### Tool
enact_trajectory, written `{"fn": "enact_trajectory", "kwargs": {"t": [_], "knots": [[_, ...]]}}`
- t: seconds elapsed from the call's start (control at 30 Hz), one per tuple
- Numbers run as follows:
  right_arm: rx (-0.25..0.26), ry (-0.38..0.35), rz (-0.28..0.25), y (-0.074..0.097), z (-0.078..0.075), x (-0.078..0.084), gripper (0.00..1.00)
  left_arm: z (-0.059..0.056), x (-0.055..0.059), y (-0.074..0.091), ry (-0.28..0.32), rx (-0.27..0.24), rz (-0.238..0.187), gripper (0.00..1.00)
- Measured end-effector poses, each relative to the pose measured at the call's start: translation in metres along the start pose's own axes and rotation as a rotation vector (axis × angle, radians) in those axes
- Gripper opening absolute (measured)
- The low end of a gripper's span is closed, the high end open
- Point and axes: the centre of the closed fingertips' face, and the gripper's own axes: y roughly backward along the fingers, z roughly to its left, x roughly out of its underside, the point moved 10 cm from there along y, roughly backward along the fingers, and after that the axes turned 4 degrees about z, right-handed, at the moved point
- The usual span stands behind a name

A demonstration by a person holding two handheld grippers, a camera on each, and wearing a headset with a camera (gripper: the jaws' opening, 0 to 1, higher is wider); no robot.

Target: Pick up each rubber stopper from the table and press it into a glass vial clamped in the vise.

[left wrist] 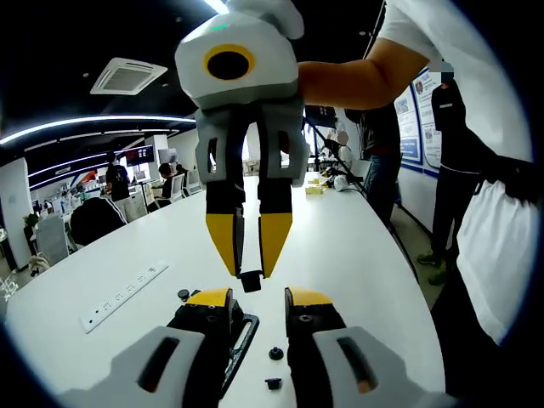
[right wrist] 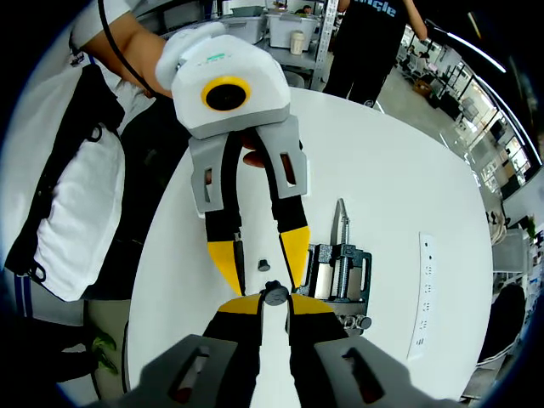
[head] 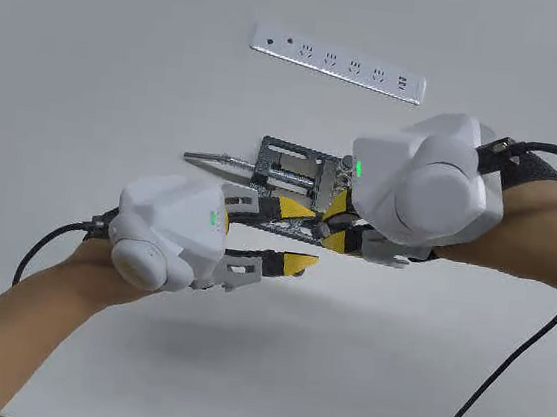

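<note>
My right gripper (right wrist: 274, 306) is shut on a small dark rubber stopper (right wrist: 274, 295) and holds it in the air above the white table. Facing it, my left gripper (right wrist: 259, 255) stands open with nothing between its jaws, just short of the stopper (left wrist: 251, 280). In the head view the left gripper (head: 303, 238) points right and the right gripper (head: 335, 225) points left, tip to tip in front of the metal vise (head: 293, 165). The vise (right wrist: 340, 272) lies below the tips. I cannot make out a vial in it.
Loose black stoppers (left wrist: 275, 352) lie on the table under the left gripper, one more (left wrist: 183, 294) to its left. A white power strip (head: 337, 62) lies beyond the vise. Cables trail from both grippers. People stand around the table's far side.
</note>
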Motion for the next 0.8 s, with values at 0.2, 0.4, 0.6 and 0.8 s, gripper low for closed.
{"fn": "enact_trajectory", "kwargs": {"t": [0.2, 0.4, 0.6, 0.8], "knots": [[0.009, -0.012, 0.022, 0.0017, -0.0004, 0.0007, 0.10, 0.0000, -0.0006, -0.0019, -0.005, -0.016, 0.002, 0.14], [0.010, -0.016, 0.035, 0.0035, 0.0007, 0.0023, 0.10, 0.0006, -0.0039, -0.0034, 0.001, -0.026, -0.007, 0.11], [0.010, -0.020, 0.044, 0.0043, 0.0009, 0.0033, 0.10, -0.0003, -0.0071, -0.0050, 0.002, -0.028, -0.013, 0.08], [0.010, -0.018, 0.049, 0.0055, 0.0021, 0.0032, 0.10, -0.0001, -0.0085, -0.0054, 0.007, -0.039, -0.016, 0.04]]}}
